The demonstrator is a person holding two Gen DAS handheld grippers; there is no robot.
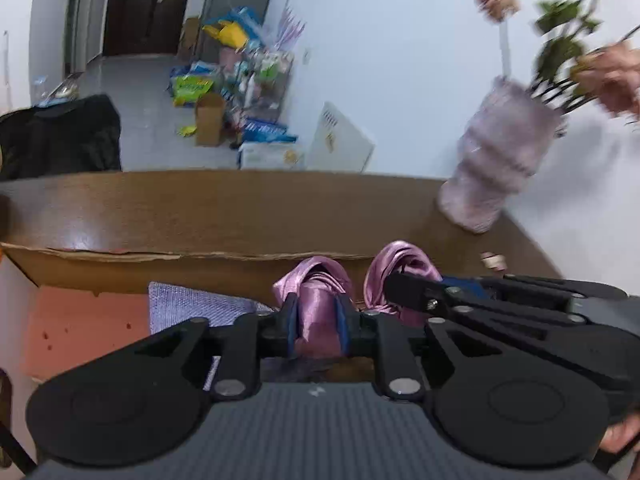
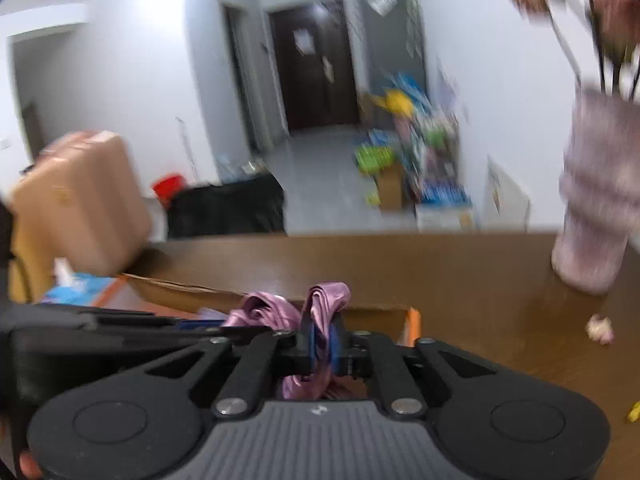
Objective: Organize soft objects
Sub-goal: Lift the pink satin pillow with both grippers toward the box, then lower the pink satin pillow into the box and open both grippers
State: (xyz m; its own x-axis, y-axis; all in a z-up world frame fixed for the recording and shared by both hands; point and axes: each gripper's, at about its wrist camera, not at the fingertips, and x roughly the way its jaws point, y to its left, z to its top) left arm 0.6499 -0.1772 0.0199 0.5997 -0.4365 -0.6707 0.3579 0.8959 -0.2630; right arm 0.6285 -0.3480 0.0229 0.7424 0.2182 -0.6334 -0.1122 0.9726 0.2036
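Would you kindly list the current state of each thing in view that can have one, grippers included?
Left gripper: shut on a bunched end of the shiny pink satin cloth.
Right gripper: shut on another bunched end of the same cloth.
Open brown cardboard box: flaps open, folded lilac woven cloth inside.
Ribbed lilac vase: upright on the brown wooden table, holding flowers.

Shiny pink satin cloth (image 1: 318, 300), bunched in folds, hangs above an open cardboard box (image 1: 120, 258).
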